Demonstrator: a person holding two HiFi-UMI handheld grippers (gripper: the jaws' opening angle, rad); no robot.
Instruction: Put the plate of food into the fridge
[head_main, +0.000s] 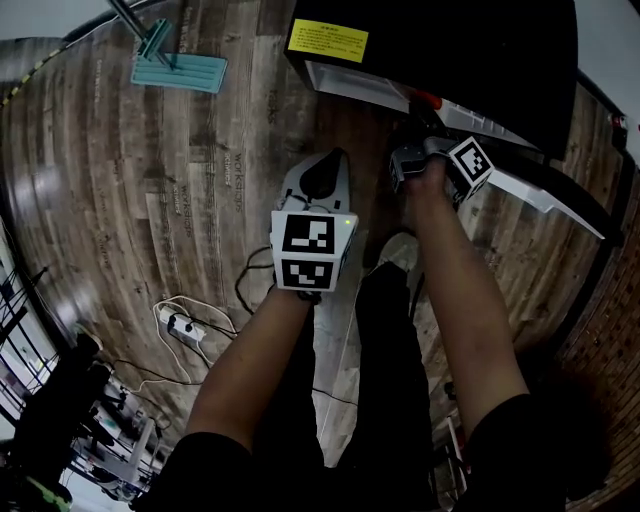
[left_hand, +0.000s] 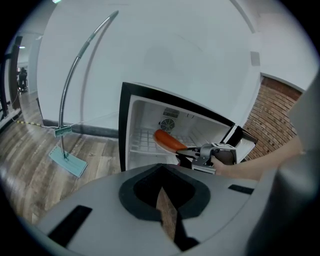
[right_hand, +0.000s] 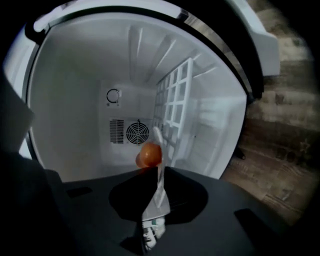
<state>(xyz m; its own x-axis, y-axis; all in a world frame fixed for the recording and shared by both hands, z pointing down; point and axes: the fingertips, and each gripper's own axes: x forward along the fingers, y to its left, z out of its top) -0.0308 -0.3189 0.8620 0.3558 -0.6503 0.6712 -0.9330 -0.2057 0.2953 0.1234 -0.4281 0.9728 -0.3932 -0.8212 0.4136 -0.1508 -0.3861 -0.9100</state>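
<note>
Fridge (right_hand: 75, 75) gapes; right gripper (right_hand: 159, 172) clamps plate (right_hand: 156, 135) inside, left gripper (left_hand: 161, 190) closed, empty; next, lower onto shelf (left_hand: 141, 142)

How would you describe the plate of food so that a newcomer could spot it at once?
Find the small black fridge standing open against the pale wall. At its mouth, the right hand-held gripper is shut on the rim of a thin white plate. It carries an orange piece of food, the only bright colour against the fridge's white interior.
</note>
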